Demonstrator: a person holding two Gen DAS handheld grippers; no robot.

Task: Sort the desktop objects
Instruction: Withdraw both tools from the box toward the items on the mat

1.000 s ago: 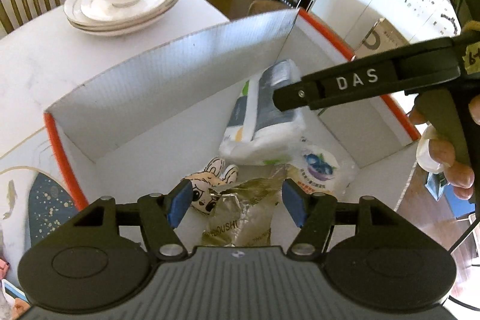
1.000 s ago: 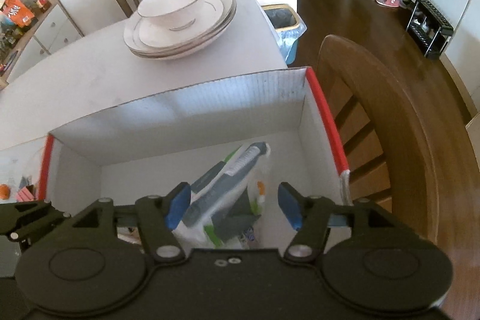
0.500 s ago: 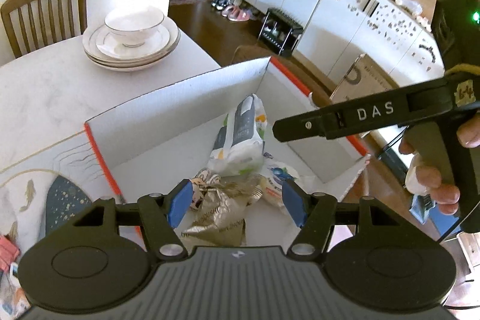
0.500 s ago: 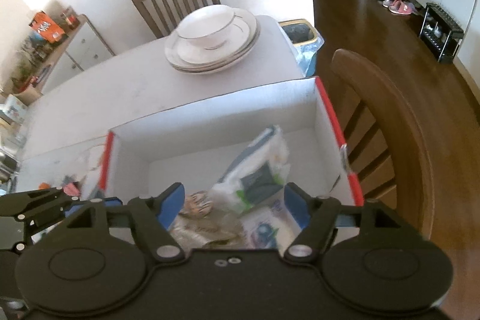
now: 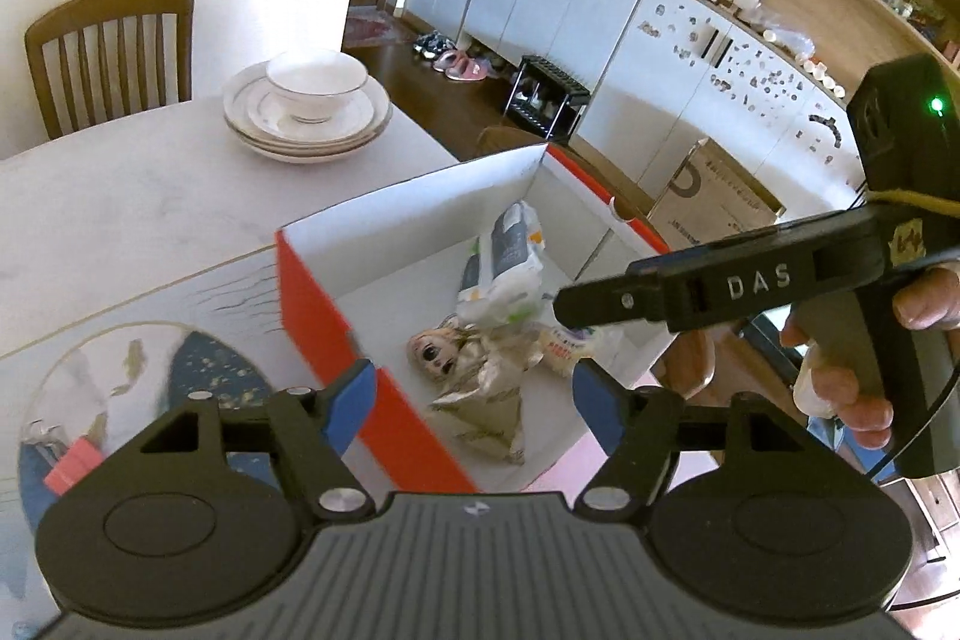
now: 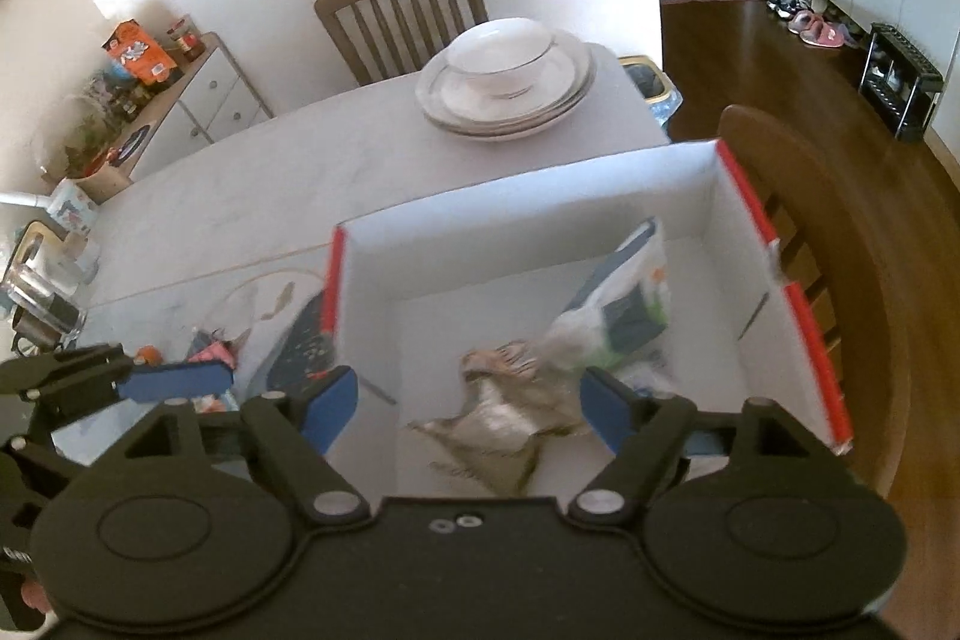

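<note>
Comparing the earlier views with the present ones: both sets of tongs have risen and drawn back from the red-sided, white-lined cardboard box [image 5: 312, 292], which now fills less of each frame. The left tongs [image 5: 474, 400] stand about half open with the jaws opening; nothing is between the blue pads. The right tongs [image 6: 468, 400] stand wider, jaws also opening, and likewise hold nothing.

The crumpled gold foil wrapper [image 5: 486, 400], seen between the left pads a second ago, now lies loose on the box floor at lower centre of the left view. Beside it lie the small doll head with large eyes [image 5: 429, 349], the white-and-grey soft tissue pack [image 5: 501, 268] and a round white packet with red print [image 5: 561, 343]. Judgement: the deposit into the box appears complete, and both tongs are free for the next item.

Remaining items: on the round glass mat with blue fish pattern [image 5: 198, 370], lower left of the left view, a small pink block [image 5: 72, 469] lies next to some blurred metal clutter. The right view shows further small coloured objects there, too blurred to identify.

Edges and room:
- The red box wall runs just ahead of the left pad in both views; a leftward move must clear this rim.
- The right tongs' arm crosses the right side of the left view, near the left tongs.
- The white marble-look worktop [image 5: 120, 196] is bare between the box and the stacked white plates with bowl [image 5: 309, 106], upper centre.
</note>
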